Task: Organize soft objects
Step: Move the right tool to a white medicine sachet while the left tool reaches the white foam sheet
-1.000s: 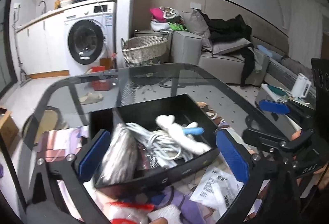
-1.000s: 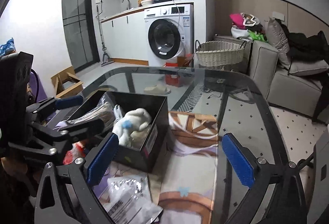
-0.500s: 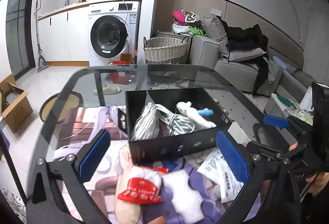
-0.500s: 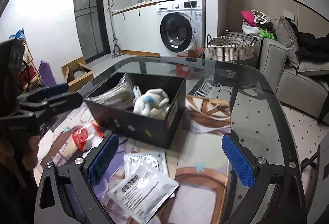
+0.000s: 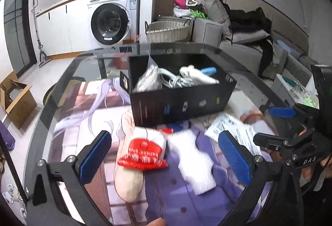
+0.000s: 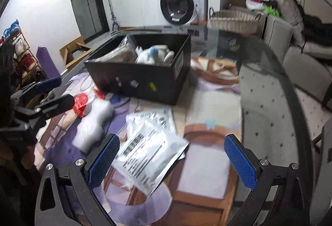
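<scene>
A white front-loading washing machine [image 5: 110, 20] stood under a white counter. Right of it sat a woven wicker basket [image 5: 168, 31]. Farther right was a grey sofa [image 5: 244, 47].

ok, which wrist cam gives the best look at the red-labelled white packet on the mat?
Left wrist: the red-labelled white packet lies centred between the open left gripper fingers, label facing up. In the right wrist view it sits small and blurred beside the left gripper's finger.

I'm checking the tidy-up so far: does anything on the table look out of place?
Yes. Three soft items lie loose outside the black box: a red-labelled white pack and a white fluffy cloth in front of it, and a printed plastic pouch beside them. Nothing looks spilled or damaged.
</scene>
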